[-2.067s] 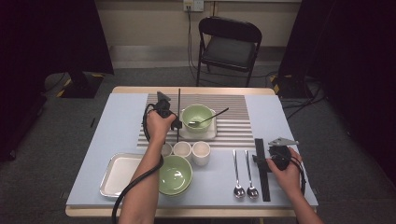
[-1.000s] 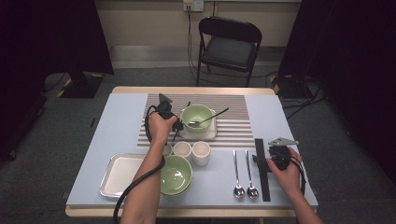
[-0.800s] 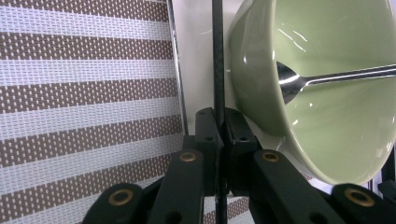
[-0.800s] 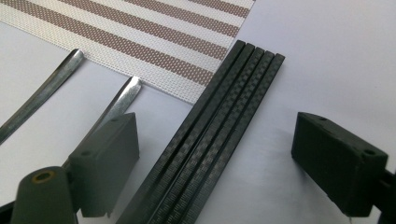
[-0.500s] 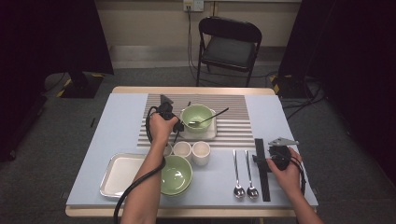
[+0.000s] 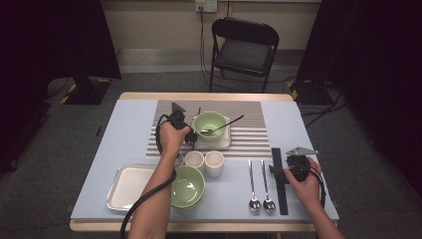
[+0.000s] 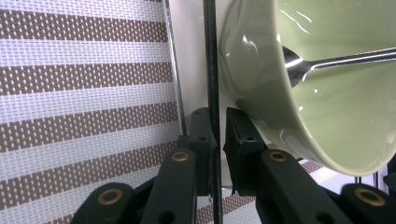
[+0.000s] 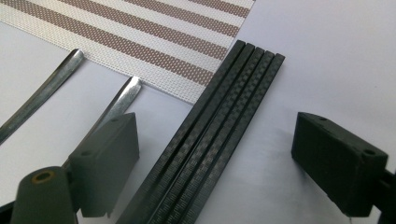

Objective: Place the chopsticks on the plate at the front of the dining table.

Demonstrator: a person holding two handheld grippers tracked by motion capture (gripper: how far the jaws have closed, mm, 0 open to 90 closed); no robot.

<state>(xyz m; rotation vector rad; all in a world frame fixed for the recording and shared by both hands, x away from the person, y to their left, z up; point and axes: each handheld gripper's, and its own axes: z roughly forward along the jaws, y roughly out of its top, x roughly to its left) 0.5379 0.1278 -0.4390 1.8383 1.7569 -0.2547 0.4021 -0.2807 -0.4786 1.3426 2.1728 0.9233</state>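
Fingertips [image 7: 243, 135] of left gripper [image 7: 218, 128] just easing apart, black chopstick [image 7: 211, 70] loose between them, upright beside green bowl [image 7: 327, 116] on striped mat [image 7: 84, 93]. Right gripper [image 8: 219, 158] spread wide over chopstick bundle [image 8: 233, 93], gripping nothing. Likely risk: freed upright, could topple, strike the bowl and jolt its spoon [image 7: 336, 60].

The left gripper [image 7: 215, 135] has its two black jaws close together, with a thin black stick [image 7: 211, 70] standing between them. The jaws have just been opening a little, and I can't tell if the pads press on the stick. Right next to the jaws is a green bowl [image 7: 289, 98], shiny and tipped. A silver spoon [image 7: 327, 60] lies inside the bowl. The bowl sits on a white tray [image 7: 191, 56]. Under it all is a mat with brown and white stripes [image 7: 84, 84].
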